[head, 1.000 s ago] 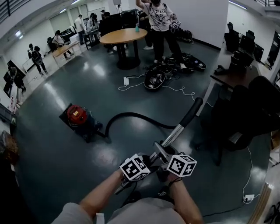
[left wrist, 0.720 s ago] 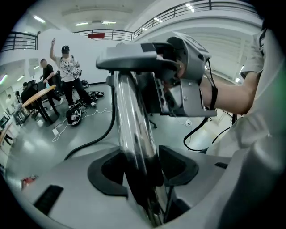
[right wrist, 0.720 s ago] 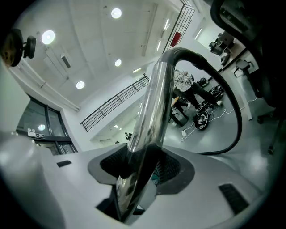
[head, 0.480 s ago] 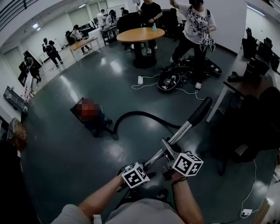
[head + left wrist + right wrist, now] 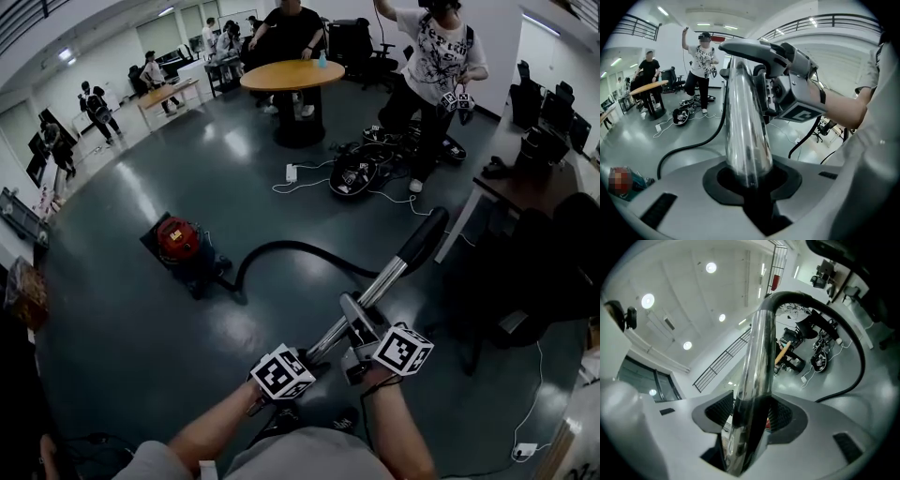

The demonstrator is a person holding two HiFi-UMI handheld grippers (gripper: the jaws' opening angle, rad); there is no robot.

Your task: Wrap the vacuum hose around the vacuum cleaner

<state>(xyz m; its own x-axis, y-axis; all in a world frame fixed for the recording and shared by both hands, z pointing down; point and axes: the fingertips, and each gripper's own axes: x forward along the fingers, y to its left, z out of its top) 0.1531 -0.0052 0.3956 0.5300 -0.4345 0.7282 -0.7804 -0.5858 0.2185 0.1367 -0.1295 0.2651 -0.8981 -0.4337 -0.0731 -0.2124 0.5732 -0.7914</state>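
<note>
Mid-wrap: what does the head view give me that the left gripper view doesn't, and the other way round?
Head view only: the red vacuum cleaner unobscured on the floor, the black hose joining it, and the left gripper seen from outside, beside the right gripper.
Left gripper view only: the left jaws up close. They have just been closing and now press on the metal tube.
Both: the tube, the hose curving across the floor, the right gripper on the tube, and the standing person.
</note>
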